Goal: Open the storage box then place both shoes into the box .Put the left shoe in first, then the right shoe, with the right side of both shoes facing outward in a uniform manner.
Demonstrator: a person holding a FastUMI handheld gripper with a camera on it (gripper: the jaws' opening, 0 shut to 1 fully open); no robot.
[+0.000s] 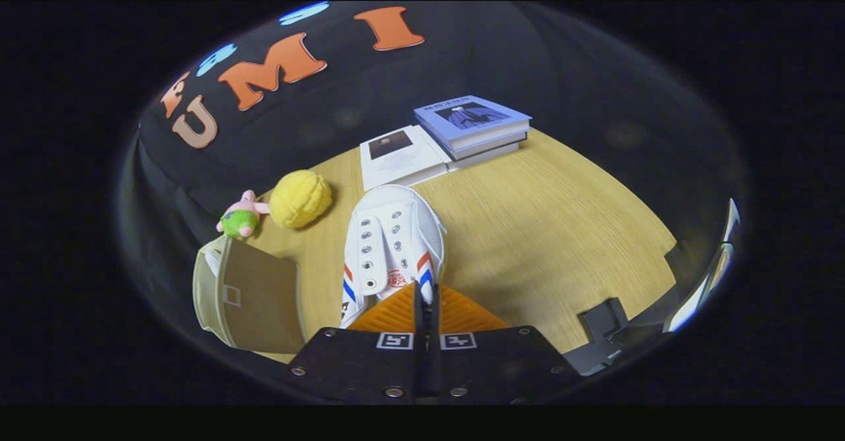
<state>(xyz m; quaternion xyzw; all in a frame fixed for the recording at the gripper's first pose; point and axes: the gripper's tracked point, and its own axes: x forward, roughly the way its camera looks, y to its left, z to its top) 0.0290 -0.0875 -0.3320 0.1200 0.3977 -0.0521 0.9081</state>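
- Gripper view: my gripper [426, 294] has its fingers pinched nearly together on the heel edge of the white shoe [393, 243], so I read it as clenched on the shoe, which hangs toe-forward over the wooden table [561, 230].
- The storage box [247, 296] stands just left of the fingers with its lid swung open, ready to take the shoe.
- Beyond the shoe lie a yellow ball [300, 198], a small plush toy [241, 218] and stacked books [455, 134], well clear of my path.
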